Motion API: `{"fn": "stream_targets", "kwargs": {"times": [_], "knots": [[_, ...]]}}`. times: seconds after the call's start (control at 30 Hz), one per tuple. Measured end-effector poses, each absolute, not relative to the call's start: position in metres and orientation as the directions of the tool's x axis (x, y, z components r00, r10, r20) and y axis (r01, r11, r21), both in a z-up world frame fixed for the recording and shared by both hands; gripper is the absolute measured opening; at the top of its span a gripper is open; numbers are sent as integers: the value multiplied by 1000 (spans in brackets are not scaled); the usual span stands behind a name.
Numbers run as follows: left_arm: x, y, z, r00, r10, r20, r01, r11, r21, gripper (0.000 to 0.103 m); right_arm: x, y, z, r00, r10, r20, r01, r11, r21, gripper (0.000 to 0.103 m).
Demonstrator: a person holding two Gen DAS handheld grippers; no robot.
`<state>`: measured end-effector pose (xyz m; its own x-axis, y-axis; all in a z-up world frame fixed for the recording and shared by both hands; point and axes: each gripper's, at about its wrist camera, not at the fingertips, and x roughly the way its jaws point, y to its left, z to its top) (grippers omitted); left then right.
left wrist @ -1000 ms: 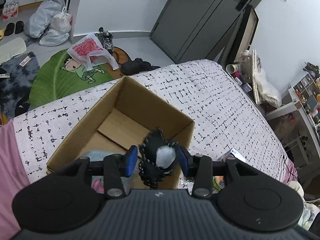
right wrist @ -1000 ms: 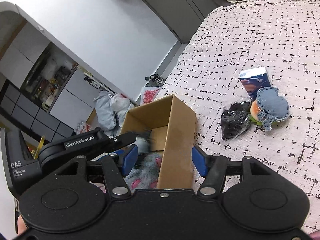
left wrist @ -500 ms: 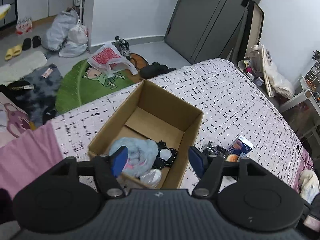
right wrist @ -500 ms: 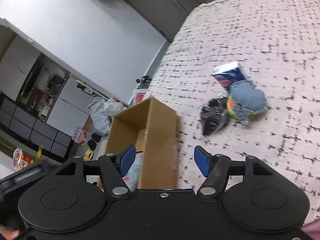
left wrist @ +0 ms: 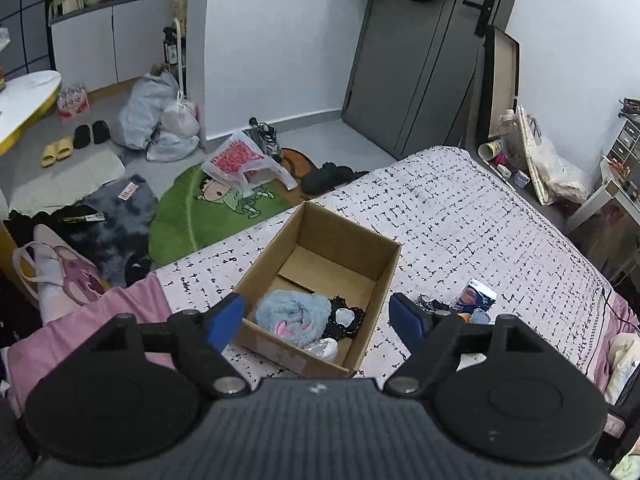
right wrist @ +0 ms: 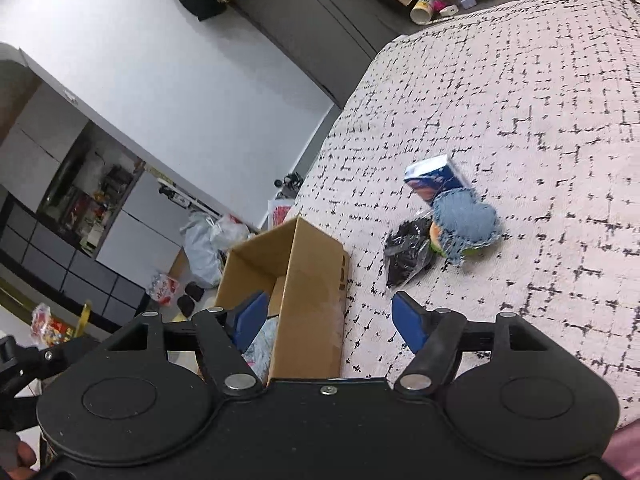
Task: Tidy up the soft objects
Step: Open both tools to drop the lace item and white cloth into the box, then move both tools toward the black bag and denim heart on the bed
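green leaf rug (left wrist: 188, 216) | grey door (left wrist: 416, 60) | black slippers (left wrist: 91, 135)

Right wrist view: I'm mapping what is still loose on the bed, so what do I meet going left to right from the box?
Cardboard box → black bag → blue denim heart plush.
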<state>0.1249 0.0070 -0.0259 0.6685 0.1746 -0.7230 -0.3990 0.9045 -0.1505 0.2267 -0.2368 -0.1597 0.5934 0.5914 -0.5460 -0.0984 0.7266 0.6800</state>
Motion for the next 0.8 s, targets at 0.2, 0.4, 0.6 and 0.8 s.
{"fn": "stream_targets", "kwargs": {"times": [0.2,0.4,0.6,0.8], "knots": [[105,-13,-18,681,181,-709,-390,910,-143,79,217,-252,-152,617,595,-515,-113,715,690,68],[88,-32,-9,699,187,-690,-377,916,-133,79,206,-268,-146,636,598,-488,-121,702,702,68],[76,-47,-1,718,188,-670,-364,922,-130,79,200,-279,-138,651,596,-471,-131,698,704,71],[69,-56,1,722,196,-663,-370,920,-130,79,194,-289,-130,661,591,-462,-148,706,692,82]]}}
